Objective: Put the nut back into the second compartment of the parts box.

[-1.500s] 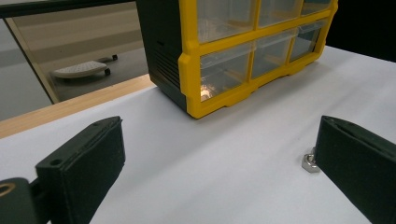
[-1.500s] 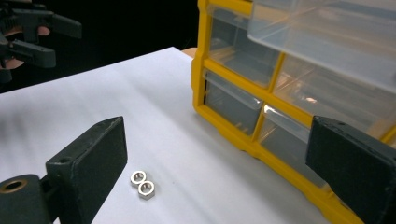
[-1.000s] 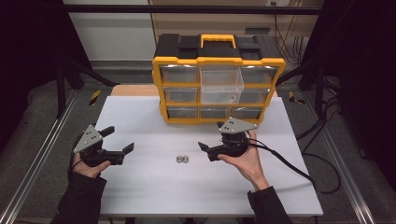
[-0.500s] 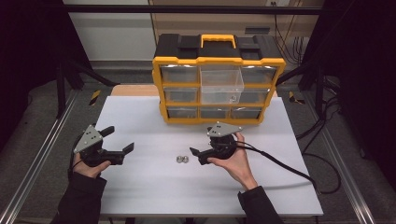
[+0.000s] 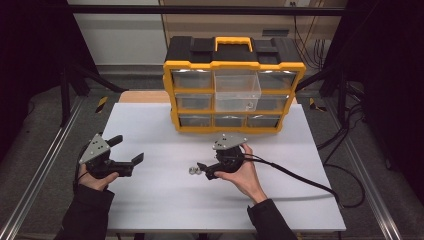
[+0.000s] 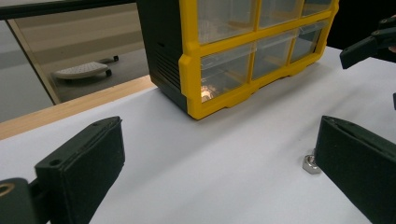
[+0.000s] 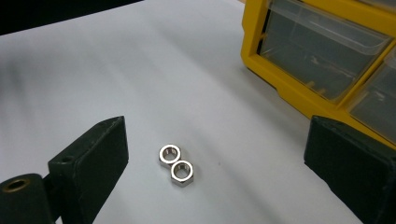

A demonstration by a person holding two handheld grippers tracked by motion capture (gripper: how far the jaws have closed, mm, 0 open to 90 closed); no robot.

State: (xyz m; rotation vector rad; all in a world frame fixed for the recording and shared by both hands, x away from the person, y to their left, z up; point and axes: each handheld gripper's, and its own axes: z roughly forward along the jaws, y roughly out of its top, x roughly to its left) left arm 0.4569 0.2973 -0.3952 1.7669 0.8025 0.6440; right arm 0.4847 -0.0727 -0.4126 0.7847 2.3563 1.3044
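White tabletop [image 5: 150, 210] under dim light, and from the high view the yellow-and-black drawer organizer [image 5: 234, 87] sits at the far edge with its middle clear drawer [image 5: 237, 92] pulled out. Two hex nuts [image 5: 194, 170] lie well in front of the organizer, and the right gripper [image 5: 202, 169] is right beside them, jaws spread; the left gripper [image 5: 131, 150] waits farther left of the organizer, jaws parted too, holding nothing. Over to the left gripper view: both black jaws wide apart, one nut [image 6: 310, 163] peeking out just beside the right-hand jaw, organizer [image 6: 243, 51] looming beyond. Now the right gripper view, and this is the tricky bit: the two nuts [image 7: 176, 165] lie touching each other between the open jaws, nearer the left-hand one. Risk, I'd say, is closing on the pair together, so one squirts out sideways and skitters across the smooth table, or pinching on the flat rims so the nut flips. Off-centre jaws could also shove both nuts toward the organizer instead of gripping.
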